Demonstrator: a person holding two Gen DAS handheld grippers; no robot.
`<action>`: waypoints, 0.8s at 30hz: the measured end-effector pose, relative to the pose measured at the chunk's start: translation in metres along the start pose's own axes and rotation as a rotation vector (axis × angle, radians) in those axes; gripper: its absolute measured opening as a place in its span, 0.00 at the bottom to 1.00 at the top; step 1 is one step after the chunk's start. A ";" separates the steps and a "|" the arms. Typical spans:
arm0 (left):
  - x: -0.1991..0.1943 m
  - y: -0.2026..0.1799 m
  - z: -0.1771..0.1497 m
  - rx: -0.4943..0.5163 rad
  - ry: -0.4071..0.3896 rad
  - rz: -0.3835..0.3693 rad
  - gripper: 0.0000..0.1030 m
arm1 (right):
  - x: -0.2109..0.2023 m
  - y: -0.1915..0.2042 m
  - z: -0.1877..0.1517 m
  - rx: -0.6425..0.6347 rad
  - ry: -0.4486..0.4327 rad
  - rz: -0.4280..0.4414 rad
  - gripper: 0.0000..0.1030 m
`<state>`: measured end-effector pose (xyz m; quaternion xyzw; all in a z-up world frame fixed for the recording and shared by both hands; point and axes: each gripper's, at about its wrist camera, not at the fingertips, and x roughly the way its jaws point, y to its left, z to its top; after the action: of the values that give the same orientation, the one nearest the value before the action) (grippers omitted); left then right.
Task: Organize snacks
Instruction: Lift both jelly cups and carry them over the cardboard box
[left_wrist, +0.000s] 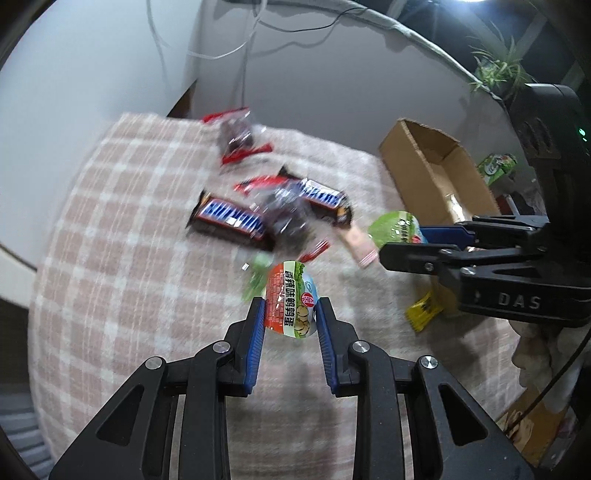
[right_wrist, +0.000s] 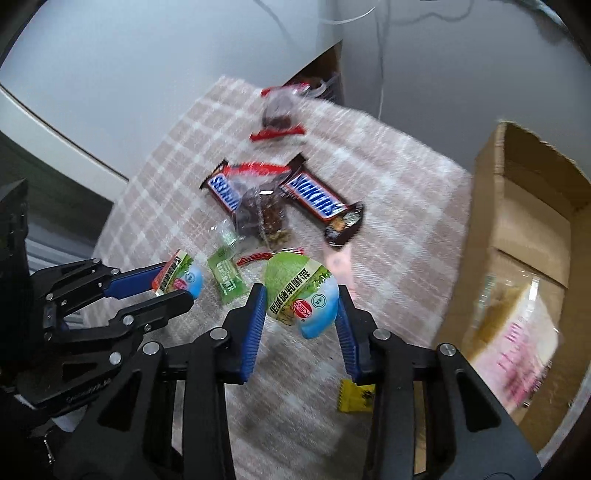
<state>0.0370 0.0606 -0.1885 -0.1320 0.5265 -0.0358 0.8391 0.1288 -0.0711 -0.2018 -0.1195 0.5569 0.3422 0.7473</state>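
Left gripper (left_wrist: 290, 314) pinches an orange-labelled quail egg pack (left_wrist: 291, 299) between its blue pads, lifted off the plaid cloth (left_wrist: 110, 229); right gripper (right_wrist: 301, 314) clamps a green-labelled egg pack (right_wrist: 299, 291). Just ahead of both: two Snickers bars (right_wrist: 314, 199) and a clear date bag (right_wrist: 262, 218); cardboard box (right_wrist: 517, 229) right of the right gripper; yellow packet (right_wrist: 354, 397) under it.
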 end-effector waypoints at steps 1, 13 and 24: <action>-0.001 -0.002 0.004 0.009 -0.004 -0.005 0.25 | -0.008 -0.006 0.005 0.009 -0.008 -0.001 0.37; 0.001 -0.058 0.063 0.143 -0.071 -0.061 0.25 | -0.076 -0.078 -0.014 0.169 -0.129 -0.059 0.37; 0.027 -0.115 0.104 0.244 -0.065 -0.105 0.25 | -0.106 -0.145 -0.032 0.309 -0.176 -0.129 0.37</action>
<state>0.1512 -0.0369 -0.1397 -0.0574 0.4831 -0.1393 0.8625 0.1825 -0.2363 -0.1459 -0.0083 0.5267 0.2128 0.8230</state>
